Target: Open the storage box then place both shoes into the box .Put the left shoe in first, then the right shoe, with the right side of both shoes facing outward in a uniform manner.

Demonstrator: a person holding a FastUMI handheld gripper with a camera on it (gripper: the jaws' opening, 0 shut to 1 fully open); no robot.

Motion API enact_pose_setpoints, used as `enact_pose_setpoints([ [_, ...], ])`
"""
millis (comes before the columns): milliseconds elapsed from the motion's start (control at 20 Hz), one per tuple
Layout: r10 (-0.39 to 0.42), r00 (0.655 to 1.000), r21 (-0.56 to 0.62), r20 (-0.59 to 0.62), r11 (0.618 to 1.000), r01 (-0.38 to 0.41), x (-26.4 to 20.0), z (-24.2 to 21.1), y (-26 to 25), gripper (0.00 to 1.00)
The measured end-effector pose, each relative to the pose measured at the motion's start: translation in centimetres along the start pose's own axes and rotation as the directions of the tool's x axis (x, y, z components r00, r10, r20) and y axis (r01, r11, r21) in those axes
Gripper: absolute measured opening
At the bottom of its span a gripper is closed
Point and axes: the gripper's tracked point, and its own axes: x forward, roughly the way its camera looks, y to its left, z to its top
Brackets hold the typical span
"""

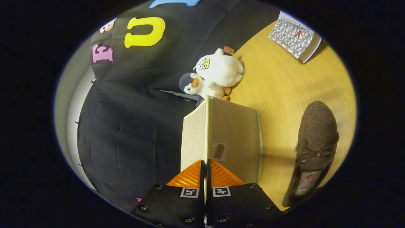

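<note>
The claw (205, 164) is clamped on the thin edge of the box lid (234, 133), both fingers pressed together on the panel, which stands raised just ahead of them. The lid is judged light and stiff, a fabric-covered board, best held by this free edge near its small tab (219, 151). The box's inside is hidden behind the lid, so its contents cannot be told. One shoe (313, 152) lies on the desk (278, 85) to the claw's right, apart from the lid; it looks soft and light, and is best taken by the heel rim. Two plush toys (213, 77) and a book (294, 36) lie beyond.
</note>
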Motion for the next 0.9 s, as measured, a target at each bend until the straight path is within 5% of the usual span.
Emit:
enact_pose_setpoints([
  [300, 0.003, 1.0, -0.138, 0.015, 0.99, -0.001, -0.4, 0.0, 4.1, 0.02],
  [450, 0.017, 1.0, -0.112, 0.023, 0.994, -0.014, -0.3, 0.1, 5.7, 0.02],
  [900, 0.106, 0.994, -0.258, 0.017, 0.961, -0.098, 2.7, -0.8, 16.9, 0.02],
])
